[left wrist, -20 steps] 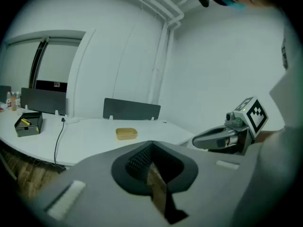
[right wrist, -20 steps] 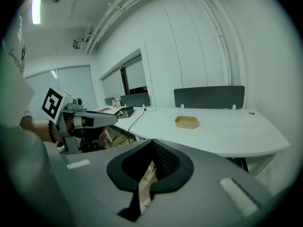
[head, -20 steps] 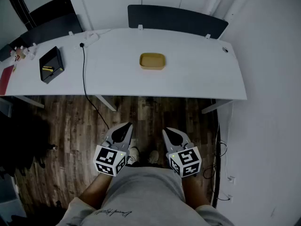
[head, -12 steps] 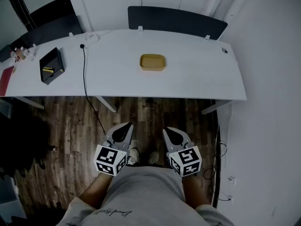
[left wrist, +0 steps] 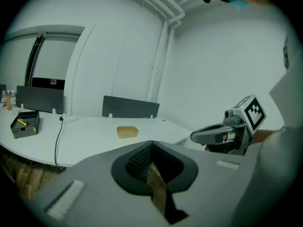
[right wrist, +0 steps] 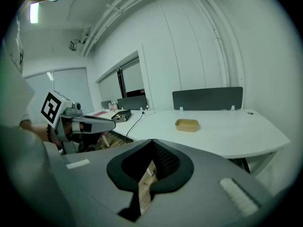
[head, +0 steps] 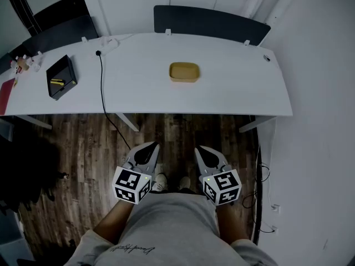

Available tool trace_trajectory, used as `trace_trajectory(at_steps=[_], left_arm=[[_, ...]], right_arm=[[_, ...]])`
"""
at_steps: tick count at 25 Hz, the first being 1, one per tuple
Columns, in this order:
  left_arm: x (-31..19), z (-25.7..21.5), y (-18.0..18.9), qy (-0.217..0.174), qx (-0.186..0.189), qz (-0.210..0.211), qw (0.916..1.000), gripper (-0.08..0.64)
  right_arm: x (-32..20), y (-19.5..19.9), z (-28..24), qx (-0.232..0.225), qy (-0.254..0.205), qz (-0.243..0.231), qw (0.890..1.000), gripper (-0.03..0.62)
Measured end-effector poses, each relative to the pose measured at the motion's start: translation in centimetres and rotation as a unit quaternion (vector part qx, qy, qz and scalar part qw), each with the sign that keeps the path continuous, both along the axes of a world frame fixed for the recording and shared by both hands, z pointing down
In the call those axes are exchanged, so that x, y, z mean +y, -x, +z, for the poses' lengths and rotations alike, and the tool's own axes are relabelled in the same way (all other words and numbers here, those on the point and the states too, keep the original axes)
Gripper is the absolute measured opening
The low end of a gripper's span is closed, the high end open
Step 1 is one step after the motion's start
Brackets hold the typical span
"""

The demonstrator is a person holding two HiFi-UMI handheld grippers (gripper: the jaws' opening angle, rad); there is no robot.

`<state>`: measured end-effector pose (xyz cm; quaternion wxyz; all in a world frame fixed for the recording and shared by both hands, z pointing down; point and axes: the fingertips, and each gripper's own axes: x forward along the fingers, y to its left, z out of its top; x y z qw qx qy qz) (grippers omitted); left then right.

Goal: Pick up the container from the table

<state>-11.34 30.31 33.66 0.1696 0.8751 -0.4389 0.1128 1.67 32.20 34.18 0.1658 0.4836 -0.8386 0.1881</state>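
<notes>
A shallow tan container [head: 184,71] sits alone near the middle of the long white table [head: 238,93]; it also shows in the left gripper view as the tan container [left wrist: 127,132] and in the right gripper view as the same container [right wrist: 187,125]. My left gripper [head: 148,148] and right gripper [head: 203,151] hang side by side over the wooden floor, well short of the table's front edge. Both are shut with nothing between their jaws. Each points at the table from a distance.
A black box [head: 60,77] with a yellow item lies on the table's left part. A black cable [head: 103,93] runs off the table down to the floor. Dark divider panels [head: 211,24] stand behind the table. A white wall [head: 316,121] closes the right side. Small bottles [head: 22,62] stand far left.
The head view has shifted slightly, so the table and container sit a little further right. Both grippers stay shut and low in front of me, nearly unmoved.
</notes>
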Motion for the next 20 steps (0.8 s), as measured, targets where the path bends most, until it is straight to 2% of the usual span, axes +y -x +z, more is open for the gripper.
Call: trace_trajectory(at_steps=[7, 15, 20], left_arm=[[-0.3, 0.1, 1.9, -0.005, 0.0, 0.019, 0.9998, 0.0], [-0.7, -0.3, 2.4, -0.007, 0.012, 0.024, 0.9996, 0.0], [-1.3, 0.3, 2.9, 0.006, 0.033, 0.018, 0.9993, 0.0]], right_arm=[[-0.4, 1.3, 0.0, 0.003, -0.006, 0.02, 1.0, 0.015], [-0.4, 2.3, -0.1, 0.01, -0.008, 0.01, 1.0, 0.015], [-0.7, 3.3, -0.2, 0.013, -0.01, 0.001, 1.0, 0.015]])
